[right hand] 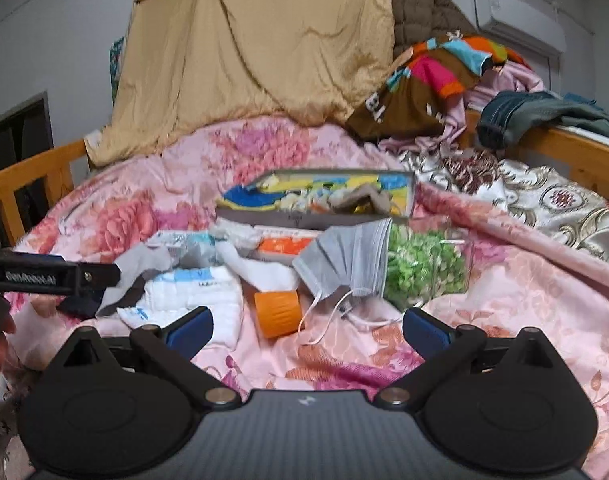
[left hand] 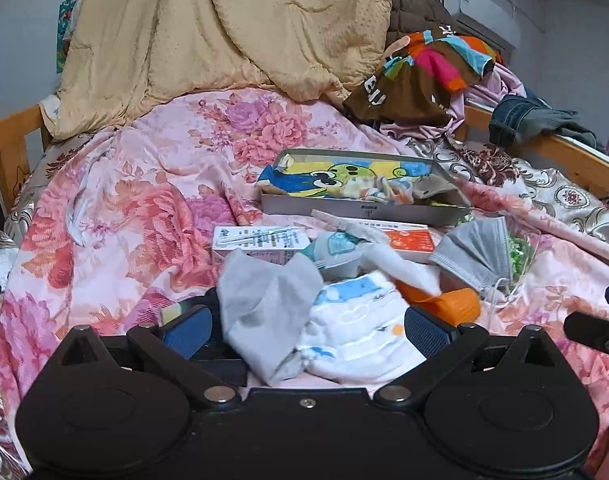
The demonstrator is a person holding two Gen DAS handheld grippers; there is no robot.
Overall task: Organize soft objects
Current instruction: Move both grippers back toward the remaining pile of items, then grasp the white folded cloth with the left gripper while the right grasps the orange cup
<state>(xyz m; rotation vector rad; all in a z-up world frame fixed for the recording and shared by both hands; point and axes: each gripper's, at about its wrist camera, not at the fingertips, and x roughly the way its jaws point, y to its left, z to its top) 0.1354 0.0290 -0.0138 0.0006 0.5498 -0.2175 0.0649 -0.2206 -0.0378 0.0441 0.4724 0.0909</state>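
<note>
**Soft clutter on the floral bedspread, both grippers spread wide**

On the near middle of the pink floral bedspread (left hand: 116, 208), the left wrist view shows the left gripper (left hand: 306, 330) with its jaws spread wide around a grey sock (left hand: 264, 308) and a white folded cloth (left hand: 356, 332), which lie between the blue pads without being pinched. Just beyond sit a small white carton (left hand: 256, 242), an orange roll (left hand: 448, 304) and a grey face mask (left hand: 474, 256) to the right. Farther off, a metal tray (left hand: 344, 210) holds a cartoon-print cloth (left hand: 336, 176).

From the right wrist view, the right gripper (right hand: 306, 332) is likewise wide apart, holding nothing, hovering over bare bedspread. The orange roll (right hand: 278, 314) lies just beyond its jaws, the face mask (right hand: 344, 260) behind it, and a clear bag of green bits (right hand: 424, 264) to the right. The left gripper (right hand: 84, 280) reaches in from the left at the grey sock (right hand: 138, 270).
</note>
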